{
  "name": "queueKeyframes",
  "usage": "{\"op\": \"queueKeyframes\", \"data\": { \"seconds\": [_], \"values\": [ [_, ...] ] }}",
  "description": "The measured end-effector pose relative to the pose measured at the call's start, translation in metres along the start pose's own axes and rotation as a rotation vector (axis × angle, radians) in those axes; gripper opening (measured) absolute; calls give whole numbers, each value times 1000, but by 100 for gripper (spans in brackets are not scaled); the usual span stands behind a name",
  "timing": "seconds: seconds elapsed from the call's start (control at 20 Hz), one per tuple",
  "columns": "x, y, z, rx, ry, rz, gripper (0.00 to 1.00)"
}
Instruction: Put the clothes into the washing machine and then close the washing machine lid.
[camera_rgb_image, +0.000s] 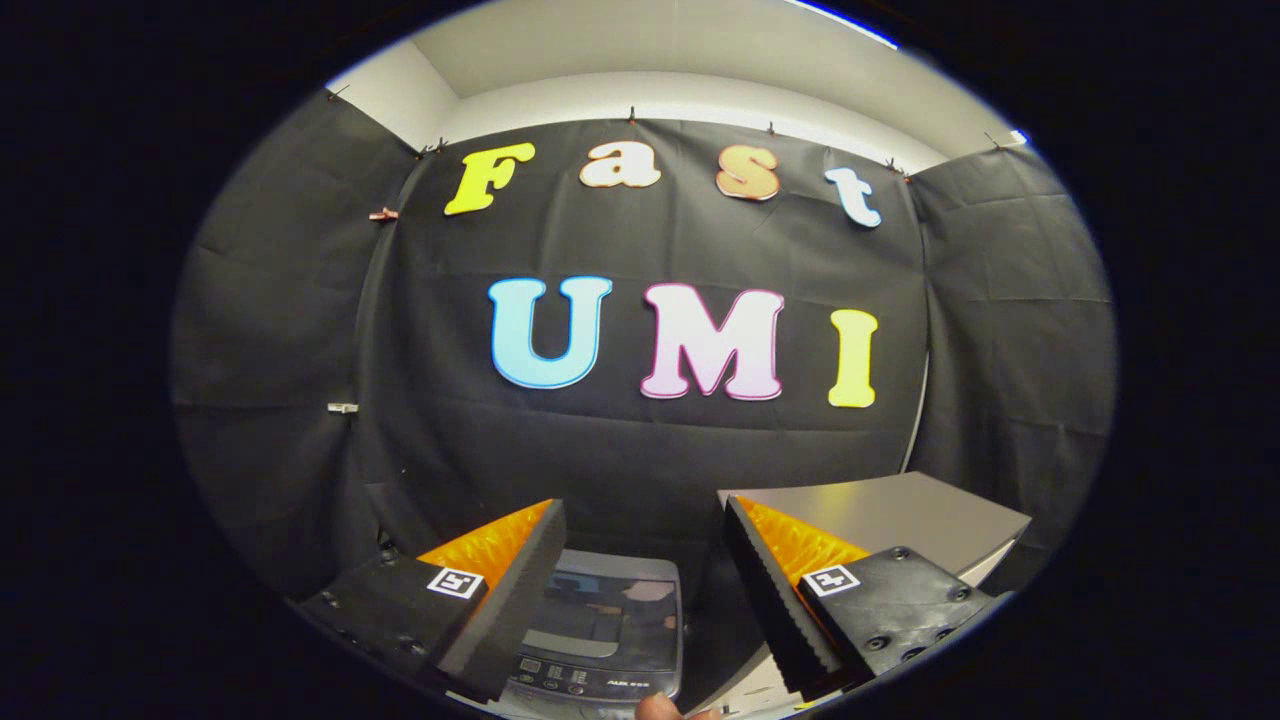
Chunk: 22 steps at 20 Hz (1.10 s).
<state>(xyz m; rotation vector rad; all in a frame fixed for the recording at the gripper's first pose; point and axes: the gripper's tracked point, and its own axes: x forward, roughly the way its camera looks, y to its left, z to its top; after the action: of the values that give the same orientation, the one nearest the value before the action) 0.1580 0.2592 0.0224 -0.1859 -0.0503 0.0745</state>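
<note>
Gripper (640, 590), lower centre of frame: fingers spread wide, nothing between them. Below the gap, at bottom centre, sits the washer (610, 630), its lid (612, 600) lying flat and shut (glossy, reflecting the booth). A fingertip (660, 708) shows at the bottom edge. No clothes can be made out. A shut lid fits either a load yet to go in or one already in and closed over. Lower right: a grey table (900, 515). Black cloth wall (640, 450) fills the middle of the frame; pale ceiling (650, 60) at top.

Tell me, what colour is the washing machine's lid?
Dark and glossy, on a grey washing machine seen between the open gripper fingers in the gripper view.
</note>
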Motion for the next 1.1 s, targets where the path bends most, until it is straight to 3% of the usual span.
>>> {"op": "queueKeyframes", "data": {
  "seconds": [0.45,0.85,1.1],
  "values": [
    [-51,-54,13,27,-57,-32,100],
    [-61,-94,6,116,-42,-84,99],
    [-62,-102,9,85,-48,-103,99]
  ]
}}
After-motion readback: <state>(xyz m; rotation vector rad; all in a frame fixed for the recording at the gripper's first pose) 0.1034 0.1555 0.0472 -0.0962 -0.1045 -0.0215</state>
